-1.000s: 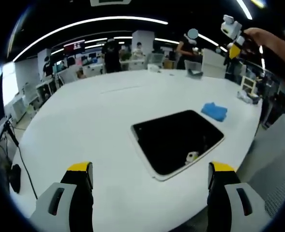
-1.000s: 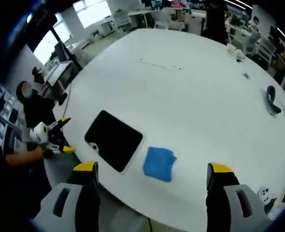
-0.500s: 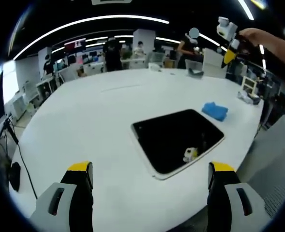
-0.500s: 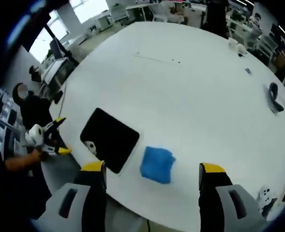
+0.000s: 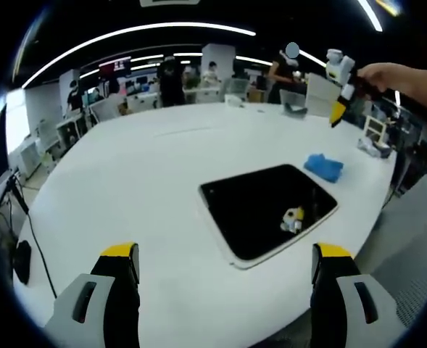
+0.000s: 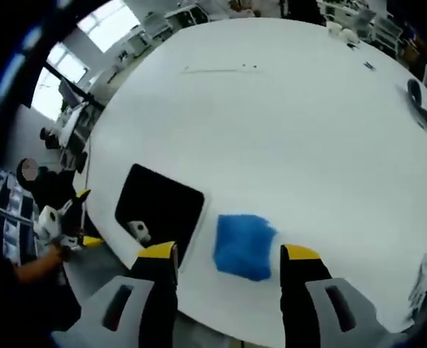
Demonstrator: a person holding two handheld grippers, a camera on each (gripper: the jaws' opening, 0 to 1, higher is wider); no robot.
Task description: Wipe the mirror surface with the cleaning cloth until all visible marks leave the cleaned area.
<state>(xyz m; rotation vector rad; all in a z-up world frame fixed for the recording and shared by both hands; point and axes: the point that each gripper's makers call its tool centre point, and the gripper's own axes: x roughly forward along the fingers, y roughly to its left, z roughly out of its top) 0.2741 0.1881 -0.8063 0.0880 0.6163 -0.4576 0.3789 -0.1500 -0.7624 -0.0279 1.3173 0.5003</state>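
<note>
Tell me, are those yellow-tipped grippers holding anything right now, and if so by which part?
Nothing is held. The right gripper hangs open above the blue cloth, not touching it. The left gripper is open and empty, facing the mirror on the white table.

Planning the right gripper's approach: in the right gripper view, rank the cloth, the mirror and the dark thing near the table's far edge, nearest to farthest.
1. Blue cloth, just ahead between the jaws.
2. Mirror, left of the cloth.
3. Dark object, far upper right on the table.
</note>
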